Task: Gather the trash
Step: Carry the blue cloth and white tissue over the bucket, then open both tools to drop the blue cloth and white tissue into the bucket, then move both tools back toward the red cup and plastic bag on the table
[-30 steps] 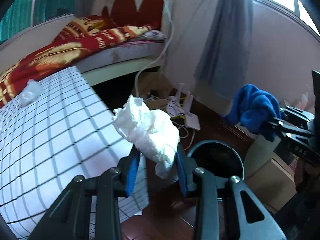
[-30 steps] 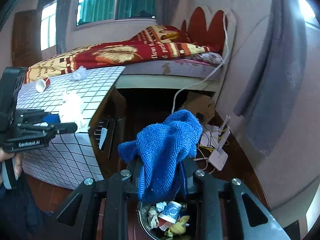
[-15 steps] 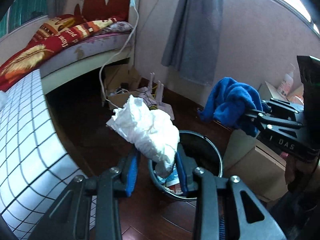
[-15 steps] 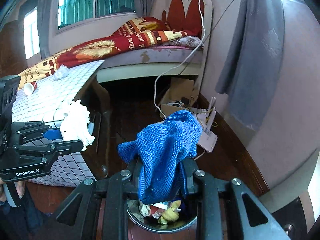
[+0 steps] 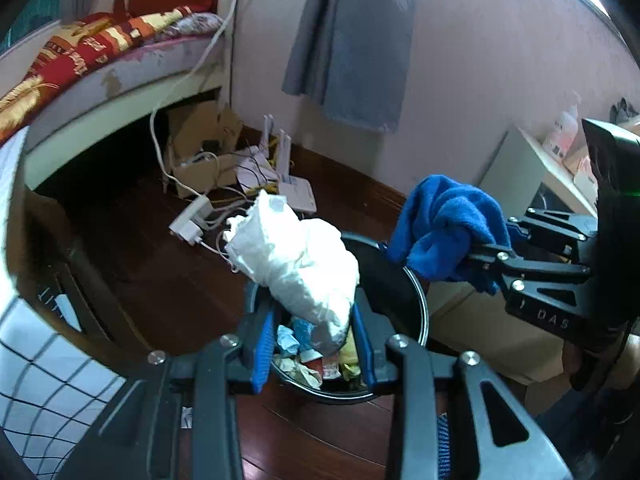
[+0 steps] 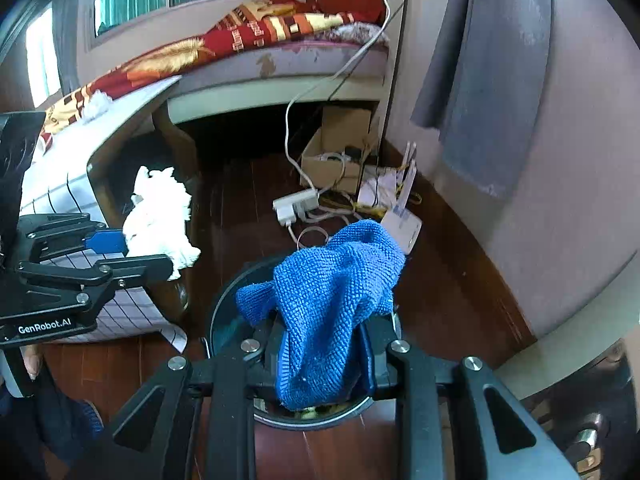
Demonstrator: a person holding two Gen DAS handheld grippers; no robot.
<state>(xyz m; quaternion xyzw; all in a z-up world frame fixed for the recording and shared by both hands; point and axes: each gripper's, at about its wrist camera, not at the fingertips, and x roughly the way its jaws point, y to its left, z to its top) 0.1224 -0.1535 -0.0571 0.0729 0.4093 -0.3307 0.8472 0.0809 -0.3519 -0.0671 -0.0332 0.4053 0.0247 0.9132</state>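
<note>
Over the bin, left tongs now hang clamped on the tissue wad, having come off the worktop. Right tongs stay clamped on a blue cloth. Release looks next.

The bin stands on the floor, right of the table, before the bed.

Each tool is black with silver screws and blue finger pads; the left tool reads "GenRobot.AI", the right tool "DAS".
</note>
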